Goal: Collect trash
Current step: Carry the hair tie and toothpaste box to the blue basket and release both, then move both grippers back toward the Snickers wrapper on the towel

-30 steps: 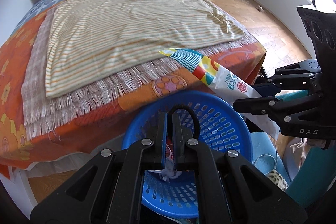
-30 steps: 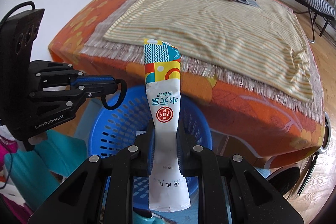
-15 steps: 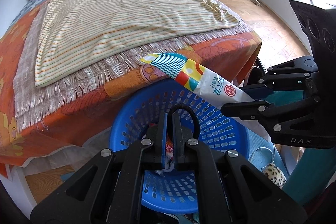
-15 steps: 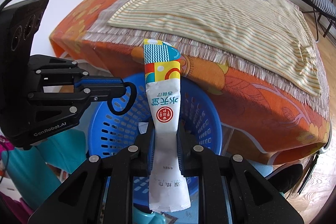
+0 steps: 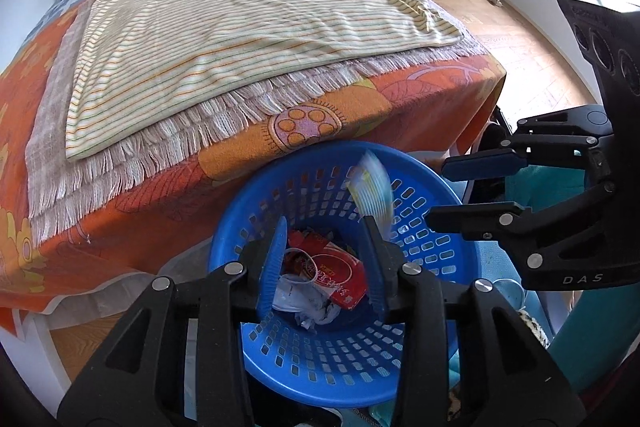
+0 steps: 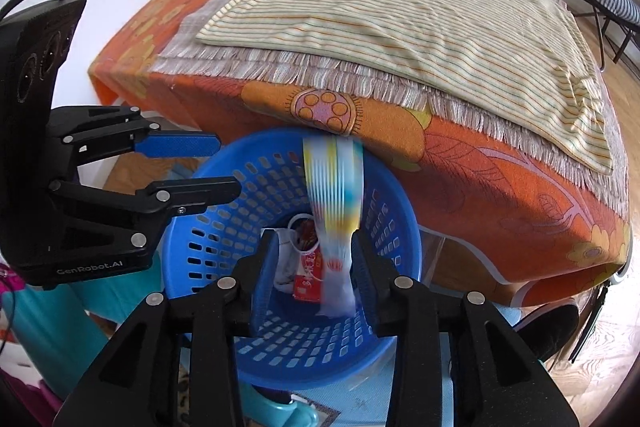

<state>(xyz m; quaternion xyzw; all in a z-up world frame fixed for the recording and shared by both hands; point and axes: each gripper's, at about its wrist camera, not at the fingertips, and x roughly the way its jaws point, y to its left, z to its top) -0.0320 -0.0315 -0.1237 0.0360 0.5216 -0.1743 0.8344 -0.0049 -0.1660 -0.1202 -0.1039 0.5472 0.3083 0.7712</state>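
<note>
- The left gripper [image 5: 326, 259] hangs over the blue basket [image 5: 420, 371], jaws spread wide, holding nothing.
- A blurred packet [image 6: 334, 211] sits inside the basket's rim, above the wrappers [image 5: 320, 279] at its bottom.
- The right gripper [image 6: 312, 271] is wide apart around the packet, not clamping it.

1. Blue basket [image 5: 430, 187], slotted walls all round.
2. Wrapper [image 6: 334, 195] a blur of white, yellow and teal stripes.
3. Red-and-white packet [image 5: 334, 277] lying inside.
4. Bedcover [image 6: 500, 195] orange, with a pink-and-orange flower motif.
5. Blanket [image 5: 240, 27] cream, thin orange-green stripes, pale fringe.
6. Gripper fingers [image 6: 178, 145] black, with blue pads.
</note>
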